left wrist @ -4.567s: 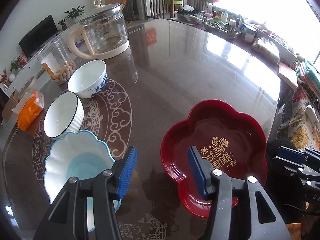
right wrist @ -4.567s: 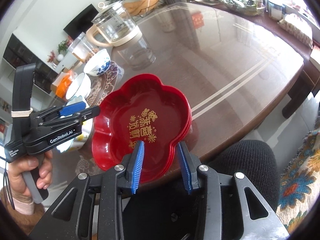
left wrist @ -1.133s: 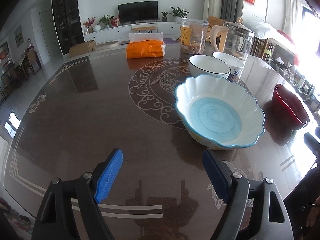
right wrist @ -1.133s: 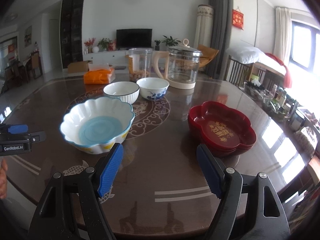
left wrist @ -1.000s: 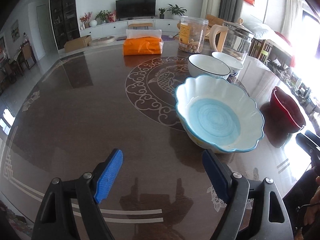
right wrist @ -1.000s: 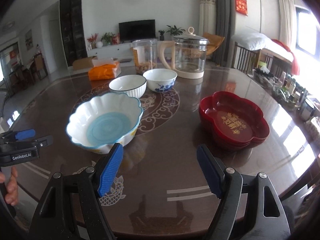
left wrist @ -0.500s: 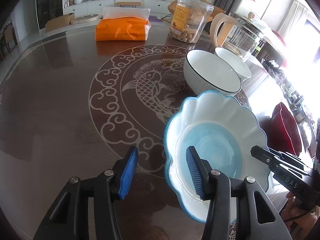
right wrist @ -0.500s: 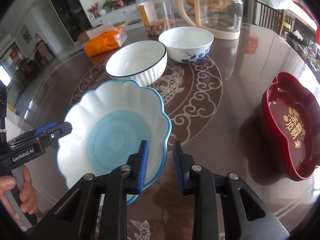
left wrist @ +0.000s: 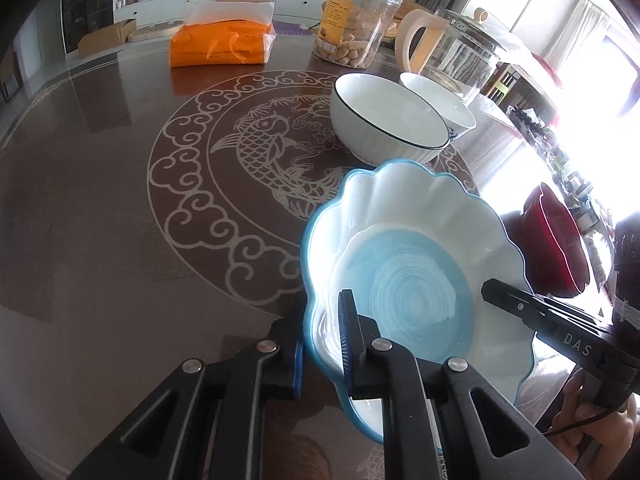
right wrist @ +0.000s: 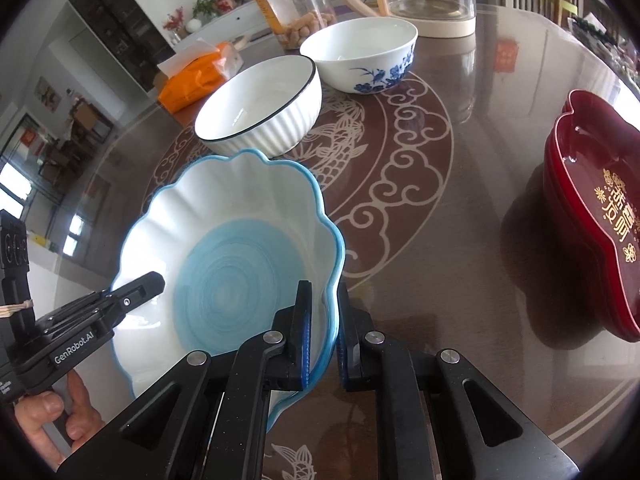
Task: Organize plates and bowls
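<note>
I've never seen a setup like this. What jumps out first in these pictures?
The big scalloped blue bowl near the table's front edge, with the left gripper and the right gripper each clamped over opposite sides of its rim. Behind it stand two white bowls; off to the right sits a stack of red flower-shaped plates.

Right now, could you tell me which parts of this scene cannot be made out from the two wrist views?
- Scalloped blue bowl: near rim hidden behind the left gripper in the left wrist view; the right gripper covers it in the right wrist view.
- Red plates: cut off by the right edge in the right wrist view; washed out by window glare in the left.
- Jar label: too small to read.
- Whether the bowl's base touches the table: cannot tell.
</note>
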Available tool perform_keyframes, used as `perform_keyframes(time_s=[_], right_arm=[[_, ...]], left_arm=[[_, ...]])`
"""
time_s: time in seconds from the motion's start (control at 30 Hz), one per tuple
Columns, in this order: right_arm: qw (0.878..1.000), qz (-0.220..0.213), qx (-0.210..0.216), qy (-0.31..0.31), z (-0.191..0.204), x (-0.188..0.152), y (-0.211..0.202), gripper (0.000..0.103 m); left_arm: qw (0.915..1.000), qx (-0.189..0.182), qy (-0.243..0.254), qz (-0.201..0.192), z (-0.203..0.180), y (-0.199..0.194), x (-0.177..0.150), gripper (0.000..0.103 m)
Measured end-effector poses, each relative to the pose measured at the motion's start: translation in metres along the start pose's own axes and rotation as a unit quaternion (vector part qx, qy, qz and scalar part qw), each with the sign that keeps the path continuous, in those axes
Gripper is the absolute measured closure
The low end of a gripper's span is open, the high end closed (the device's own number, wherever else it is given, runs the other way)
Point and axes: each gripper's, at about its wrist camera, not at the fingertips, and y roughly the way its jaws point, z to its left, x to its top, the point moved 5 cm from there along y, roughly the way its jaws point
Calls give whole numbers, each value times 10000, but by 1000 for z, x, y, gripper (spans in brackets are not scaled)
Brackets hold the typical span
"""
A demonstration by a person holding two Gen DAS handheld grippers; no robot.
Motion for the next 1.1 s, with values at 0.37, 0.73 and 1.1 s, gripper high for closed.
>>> perform_keyframes(time_s=[0.37,0.73,1.1], right_arm=[[9991,-252,-218,280,-37,-46,-65,90],[9981,-196,-294,511,-64,-57,-54,90],[9949,-704,-337,642,-76,-59,-79,45]], left_arm=[[9985,-353,425,5,-64,-17,-45,89],[9987,-282,414,129,-71,3,-52,89],[9974,171,425,-555,-54,-25,-46,35]])
